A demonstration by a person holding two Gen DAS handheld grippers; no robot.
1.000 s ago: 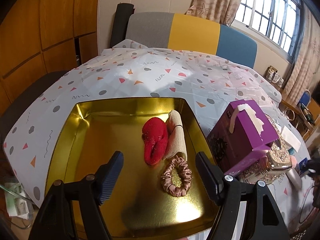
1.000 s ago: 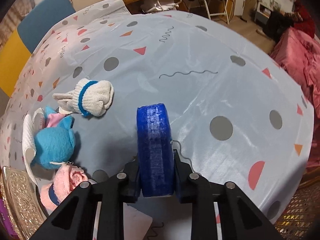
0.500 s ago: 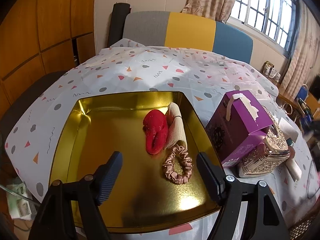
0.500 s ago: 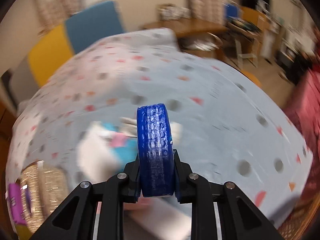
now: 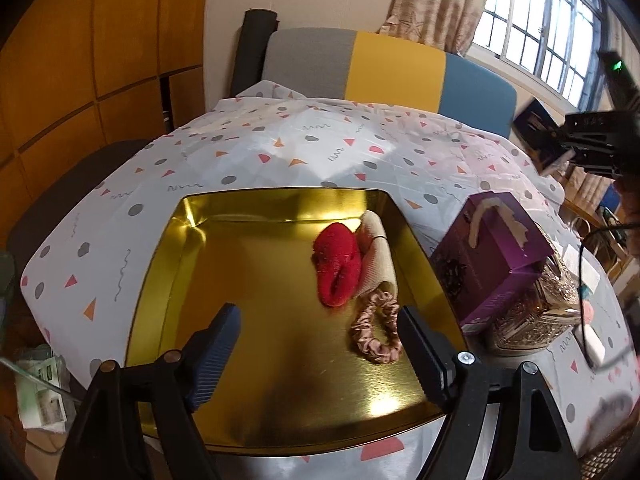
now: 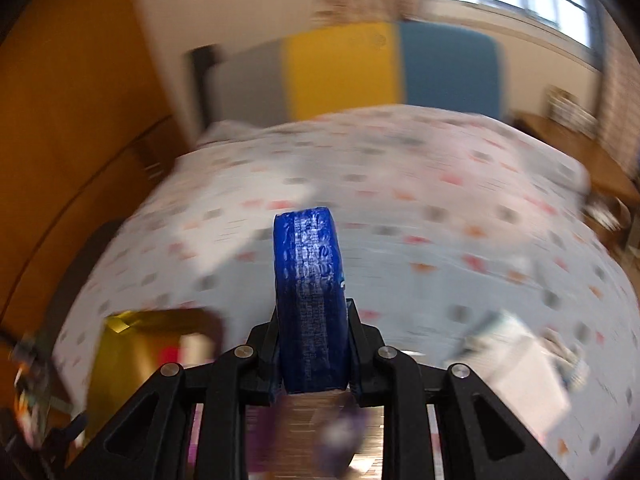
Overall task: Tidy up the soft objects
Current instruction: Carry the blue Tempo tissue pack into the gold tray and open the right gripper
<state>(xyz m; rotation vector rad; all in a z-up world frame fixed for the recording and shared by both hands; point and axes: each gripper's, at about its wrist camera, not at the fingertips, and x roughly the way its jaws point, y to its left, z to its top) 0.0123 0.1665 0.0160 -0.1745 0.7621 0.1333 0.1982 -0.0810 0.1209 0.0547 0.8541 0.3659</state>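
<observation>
Blue soft roll carried toward the gold tray

Nearest, the right claw (image 6: 310, 360) is clenched on a blue padded roll (image 6: 308, 300), held up above the bench (image 6: 420, 240). The left claw (image 5: 320, 344), jaws opening with nothing between them, hovers over the gold tray (image 5: 280, 360), which holds a pink scrunchie (image 5: 376, 332), a red sock (image 5: 338, 268) and a beige roll (image 5: 376, 264). Next, I judge: lower the blue padded roll into bare tray floor, then release.

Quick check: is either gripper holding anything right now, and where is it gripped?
The right gripper is shut on a blue roll, pinched across its two flat sides at the near end. The left gripper holds nothing; its jaws are opening over the gold tray.
</observation>
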